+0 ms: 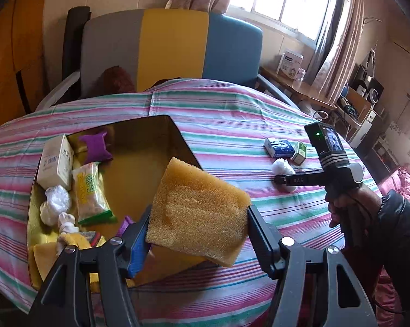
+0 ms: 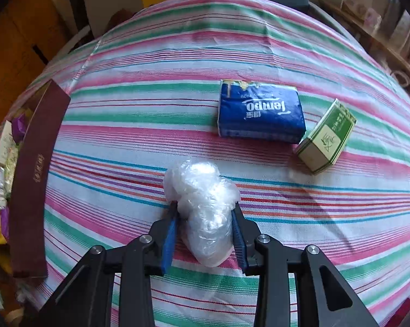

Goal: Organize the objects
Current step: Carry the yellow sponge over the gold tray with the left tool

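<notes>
My left gripper (image 1: 199, 212) is shut on a yellow sponge (image 1: 196, 188), which it holds tilted above the right wall of an open box with a gold inside (image 1: 139, 150). The box contains a white carton (image 1: 56, 163), a purple pouch (image 1: 95, 147), a snack packet (image 1: 91, 190) and white bags (image 1: 54, 204). My right gripper (image 2: 205, 205) points down at the striped tablecloth (image 2: 123, 136). A crumpled clear plastic bag (image 2: 202, 188) fills the gap between its blue pads (image 2: 169, 234) and touches both. In the left wrist view the right gripper (image 1: 280, 181) is at the right of the table.
A blue tissue pack (image 2: 259, 114) and a small green-and-white carton (image 2: 326, 141) lie beyond the bag. The box's maroon outer wall (image 2: 33, 169) runs along the left. A grey, yellow and blue chair (image 1: 172, 49) stands behind the table, and a cluttered shelf (image 1: 355, 103) is at the right.
</notes>
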Tool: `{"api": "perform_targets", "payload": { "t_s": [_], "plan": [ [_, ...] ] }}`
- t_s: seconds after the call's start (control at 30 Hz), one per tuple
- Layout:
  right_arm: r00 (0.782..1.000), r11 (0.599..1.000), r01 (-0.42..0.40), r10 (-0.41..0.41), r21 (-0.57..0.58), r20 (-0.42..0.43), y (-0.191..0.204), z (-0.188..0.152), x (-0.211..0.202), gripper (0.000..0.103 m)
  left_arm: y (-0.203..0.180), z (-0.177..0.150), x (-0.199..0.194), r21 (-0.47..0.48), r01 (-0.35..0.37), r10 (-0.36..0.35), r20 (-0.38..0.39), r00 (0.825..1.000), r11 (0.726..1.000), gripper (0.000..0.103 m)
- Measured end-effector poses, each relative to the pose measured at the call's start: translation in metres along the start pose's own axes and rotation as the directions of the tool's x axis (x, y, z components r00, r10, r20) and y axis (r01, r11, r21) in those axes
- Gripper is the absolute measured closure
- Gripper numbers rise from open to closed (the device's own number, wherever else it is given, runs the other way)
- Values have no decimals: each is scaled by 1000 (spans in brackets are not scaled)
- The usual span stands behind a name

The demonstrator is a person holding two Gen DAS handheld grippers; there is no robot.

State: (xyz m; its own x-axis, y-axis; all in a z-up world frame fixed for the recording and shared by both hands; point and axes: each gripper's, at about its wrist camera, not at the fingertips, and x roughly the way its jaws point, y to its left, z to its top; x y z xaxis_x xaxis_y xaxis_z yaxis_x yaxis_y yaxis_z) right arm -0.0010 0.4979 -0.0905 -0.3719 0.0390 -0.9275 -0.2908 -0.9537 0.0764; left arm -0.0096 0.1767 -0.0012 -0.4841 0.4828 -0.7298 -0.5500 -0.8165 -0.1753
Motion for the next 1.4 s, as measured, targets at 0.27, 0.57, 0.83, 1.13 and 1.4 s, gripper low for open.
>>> {"api": "perform_targets", "payload": {
  "t_s": [0.27, 0.57, 0.83, 1.13, 1.4],
  "plan": [
    [1000, 1000, -17, 17, 9, 1, -1, 1, -1, 60, 16, -6, 0, -30, -15, 15, -3, 1000, 999, 37],
    [999, 997, -39, 37, 65, 24, -10, 5, -9, 34, 46, -19, 2, -91, -54, 51, -38, 998, 994, 37],
    [989, 984, -88, 68, 156, 130, -27, 14, -29, 24, 75, -32, 0, -152, -111, 101, -71, 992, 982, 37],
    [993, 997, -35, 27, 65, 112, -10, 12, -24, 32, 100, -33, -7, -206, -145, 134, -67, 989, 968, 37],
    [995, 996, 69, -64, -64, 78, 9, 8, -14, 71, 113, -32, -2, -238, -147, 130, -85, 988, 960, 37]
  ]
}}
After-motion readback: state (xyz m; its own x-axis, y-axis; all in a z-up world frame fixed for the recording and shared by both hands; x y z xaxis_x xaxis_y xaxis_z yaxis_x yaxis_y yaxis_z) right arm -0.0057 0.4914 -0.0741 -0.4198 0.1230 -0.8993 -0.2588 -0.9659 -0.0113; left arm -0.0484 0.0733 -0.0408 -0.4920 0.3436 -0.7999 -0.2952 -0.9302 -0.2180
